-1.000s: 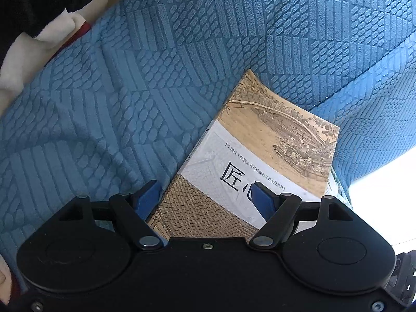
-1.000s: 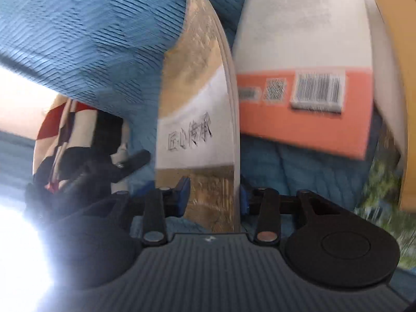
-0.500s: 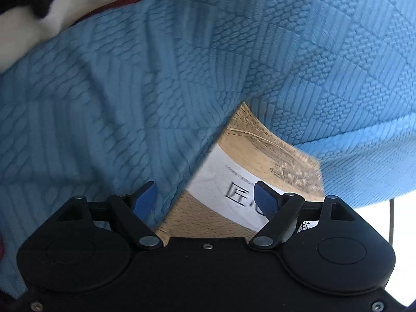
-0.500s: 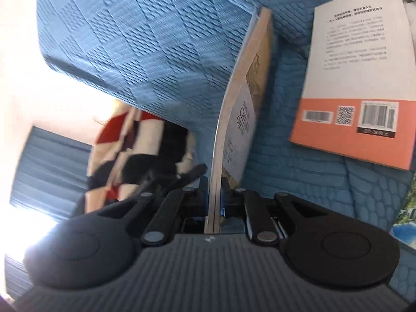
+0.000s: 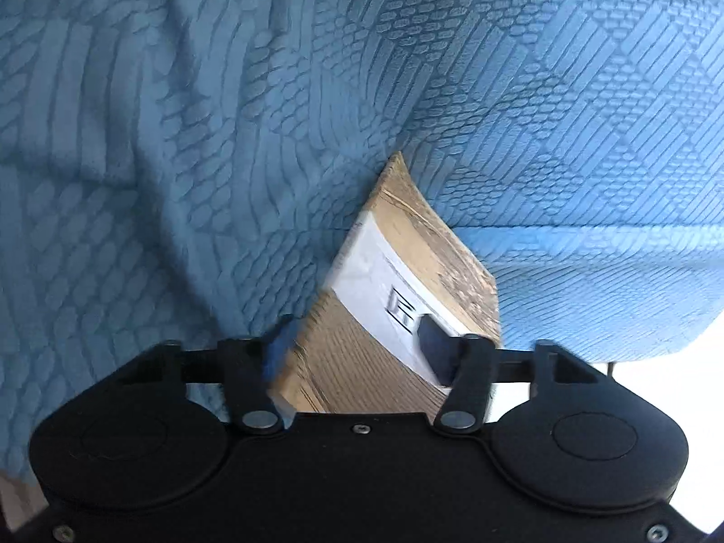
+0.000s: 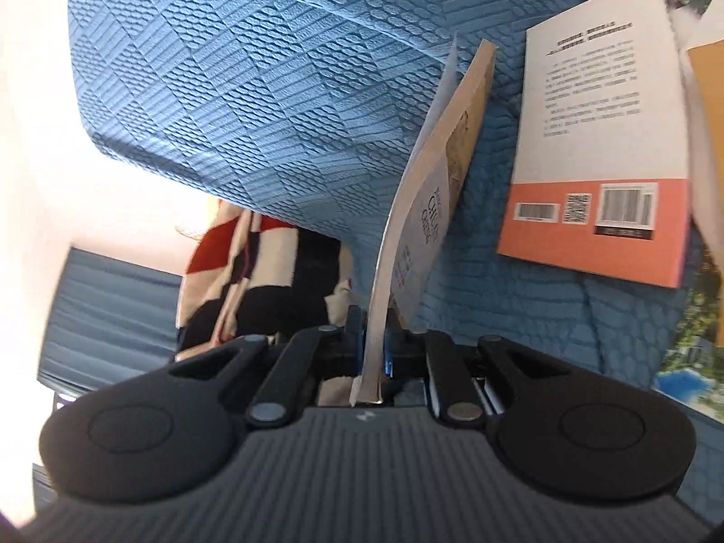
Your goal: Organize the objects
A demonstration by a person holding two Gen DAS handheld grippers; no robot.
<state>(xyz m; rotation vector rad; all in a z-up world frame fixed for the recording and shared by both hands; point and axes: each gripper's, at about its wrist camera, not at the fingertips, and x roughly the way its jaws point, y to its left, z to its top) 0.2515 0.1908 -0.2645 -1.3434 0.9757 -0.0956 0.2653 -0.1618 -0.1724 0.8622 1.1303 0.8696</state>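
A tan and white book with Chinese characters on its cover stands tilted on the blue textured sofa. My left gripper is open, its blue pads on either side of the book's lower end. My right gripper is shut on the same book's edge and holds it up on edge. A second book with a white and orange back cover and barcodes lies flat on the sofa seat to the right.
The blue sofa back rises behind the held book. A yellow-orange book and a picture-cover book with trees lie at the far right. A red, white and black checked cloth lies at the left.
The right gripper closed on the book's edge and turned it up on edge. The left gripper moved in closer, and the book now stands steeper between its pads.
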